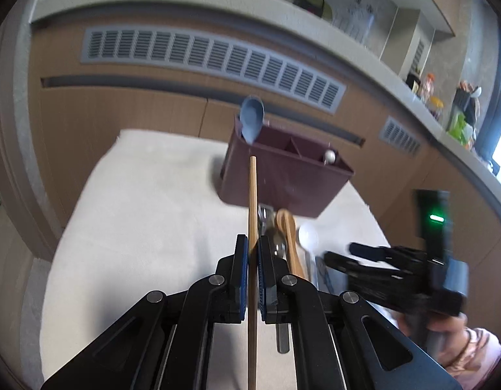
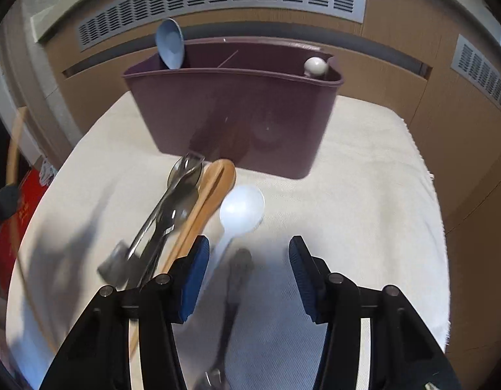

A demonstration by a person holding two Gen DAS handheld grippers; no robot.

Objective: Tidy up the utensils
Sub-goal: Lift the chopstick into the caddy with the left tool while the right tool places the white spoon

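Observation:
My left gripper (image 1: 253, 253) is shut on a wooden chopstick (image 1: 252, 195) that points up toward the maroon utensil caddy (image 1: 282, 178). The caddy (image 2: 234, 113) holds a blue spoon (image 2: 169, 43) at its left end and a white-knobbed utensil (image 2: 315, 66) at its right end. My right gripper (image 2: 248, 260) is open and empty above a white spoon (image 2: 241, 209). Beside that spoon lie a wooden spoon (image 2: 214, 185), metal utensils (image 2: 175, 201) and a dark utensil (image 2: 232, 292). The right gripper (image 1: 364, 253) also shows in the left wrist view.
The table has a cream cloth (image 2: 364, 178) over it. A wooden wall with grey vents (image 1: 211, 52) stands behind the table. A red box (image 2: 10, 227) sits off the table's left side. A shelf with small items (image 1: 445, 107) runs at the far right.

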